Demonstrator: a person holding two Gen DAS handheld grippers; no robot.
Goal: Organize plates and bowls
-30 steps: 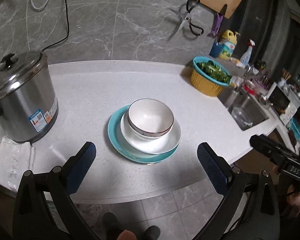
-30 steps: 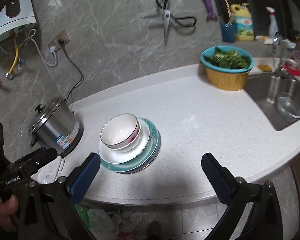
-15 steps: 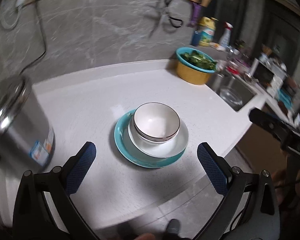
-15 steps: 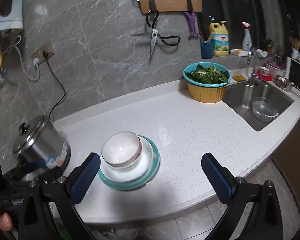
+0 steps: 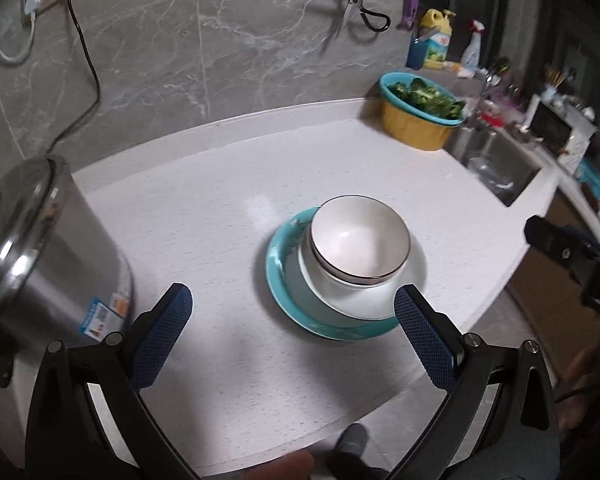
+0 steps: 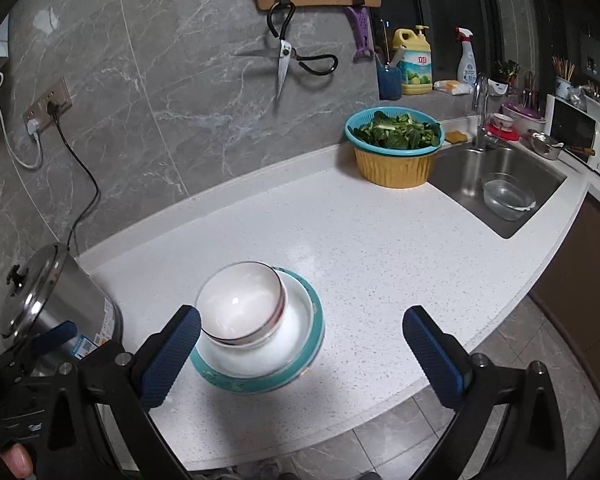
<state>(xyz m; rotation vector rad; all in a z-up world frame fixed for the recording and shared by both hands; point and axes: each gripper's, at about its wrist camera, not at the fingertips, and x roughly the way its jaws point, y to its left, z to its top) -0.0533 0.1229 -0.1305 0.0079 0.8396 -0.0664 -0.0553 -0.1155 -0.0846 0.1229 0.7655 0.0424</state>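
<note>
A white bowl [image 5: 360, 238] with a dark rim sits in a white plate [image 5: 408, 284], which lies on a teal plate [image 5: 280, 276], all stacked on the white counter [image 5: 220, 216]. The stack also shows in the right wrist view: bowl [image 6: 240, 304], white plate [image 6: 296, 332], teal plate [image 6: 316, 344]. My left gripper [image 5: 292, 332] is open and empty, above the counter's front edge, with the stack just beyond its right finger. My right gripper [image 6: 300, 352] is open and empty, with the stack by its left finger.
A steel rice cooker [image 5: 40, 248] stands at the left, its cord running to a wall socket. A yellow basket with a teal strainer of greens [image 6: 396, 148] stands beside the sink [image 6: 496, 188], which holds a glass bowl. Scissors and a cutting board hang on the wall.
Both grippers have moved closer to the stack, which now looks larger in each view. The left view has swung left, so the stack sits more to the right. The dishes have not moved.
</note>
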